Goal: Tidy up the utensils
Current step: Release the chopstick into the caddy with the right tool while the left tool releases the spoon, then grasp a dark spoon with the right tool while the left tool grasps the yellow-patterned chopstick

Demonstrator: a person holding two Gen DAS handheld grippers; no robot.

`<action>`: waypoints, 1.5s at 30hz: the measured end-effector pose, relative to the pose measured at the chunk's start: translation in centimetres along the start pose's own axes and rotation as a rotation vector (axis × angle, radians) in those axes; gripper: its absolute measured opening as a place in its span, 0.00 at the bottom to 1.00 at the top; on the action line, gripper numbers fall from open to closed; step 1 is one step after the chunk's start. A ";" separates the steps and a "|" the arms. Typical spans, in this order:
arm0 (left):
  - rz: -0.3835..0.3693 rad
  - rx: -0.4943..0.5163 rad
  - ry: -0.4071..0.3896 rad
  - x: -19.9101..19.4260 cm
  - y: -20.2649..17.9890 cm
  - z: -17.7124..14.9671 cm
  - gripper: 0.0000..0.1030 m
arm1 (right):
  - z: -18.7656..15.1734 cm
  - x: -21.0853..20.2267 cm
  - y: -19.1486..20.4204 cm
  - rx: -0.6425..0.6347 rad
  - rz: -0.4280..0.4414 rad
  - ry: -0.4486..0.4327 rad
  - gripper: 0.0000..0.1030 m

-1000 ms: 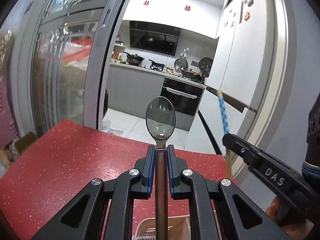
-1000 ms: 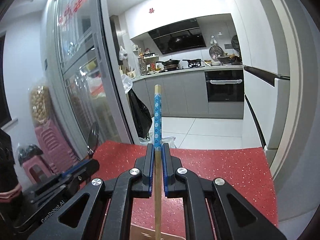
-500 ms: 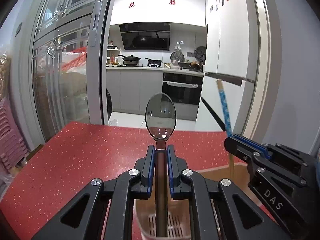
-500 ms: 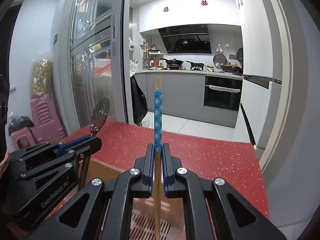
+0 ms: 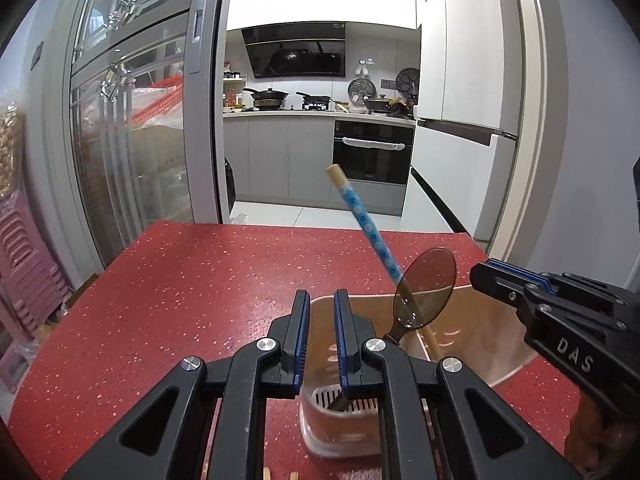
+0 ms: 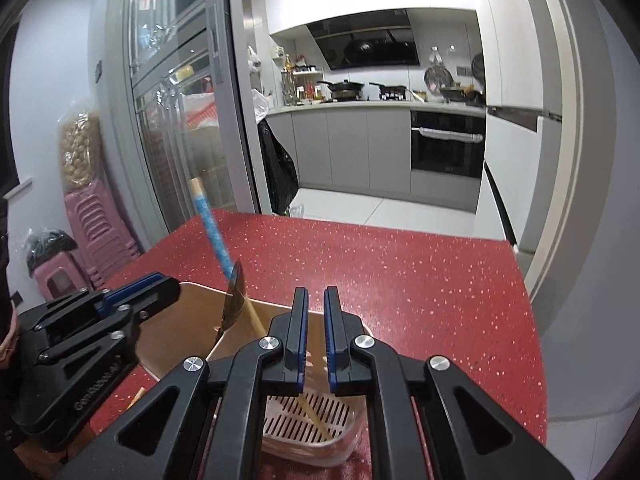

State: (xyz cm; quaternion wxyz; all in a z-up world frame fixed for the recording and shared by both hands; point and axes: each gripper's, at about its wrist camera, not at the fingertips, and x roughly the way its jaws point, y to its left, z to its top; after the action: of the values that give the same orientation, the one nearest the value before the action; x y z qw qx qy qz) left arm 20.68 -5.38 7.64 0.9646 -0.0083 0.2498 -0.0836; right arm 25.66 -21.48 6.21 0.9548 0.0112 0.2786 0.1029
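A beige slotted utensil holder stands on the red table. A dark metal spoon leans in it, bowl up, free of any jaws. A blue-patterned wooden chopstick leans beside it, its lower end on the slotted bottom. My left gripper hangs over the holder's left part, open and empty. My right gripper hovers over the right part, its jaws a narrow slit apart with nothing between them.
The ends of more wooden chopsticks lie on the table near the holder. The red table's far edge faces an open kitchen doorway. A glass sliding door and stacked pink stools stand at the left. A hand holds the right gripper.
Both grippers came down over the holder and let go. The spoon left the left jaws and the chopstick left the right jaws; both now lean in the holder.
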 end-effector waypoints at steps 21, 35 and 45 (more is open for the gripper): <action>0.096 -0.020 0.198 -6.9 4.0 -6.7 0.38 | -5.7 -6.8 -0.7 0.201 0.126 0.237 0.59; 0.085 -0.130 0.330 -8.5 7.0 -12.4 0.38 | -15.7 -7.3 -2.2 0.484 0.190 0.505 0.59; 0.116 -0.199 0.331 -8.7 9.0 -14.3 1.00 | -18.9 -6.2 -1.7 0.591 0.245 0.552 0.59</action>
State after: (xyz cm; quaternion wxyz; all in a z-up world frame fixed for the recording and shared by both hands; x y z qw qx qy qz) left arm 7.70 5.27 -1.24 0.9080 -0.0752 0.4122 -0.0030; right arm 10.79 -25.04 -6.57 0.7808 0.2896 0.5381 0.1303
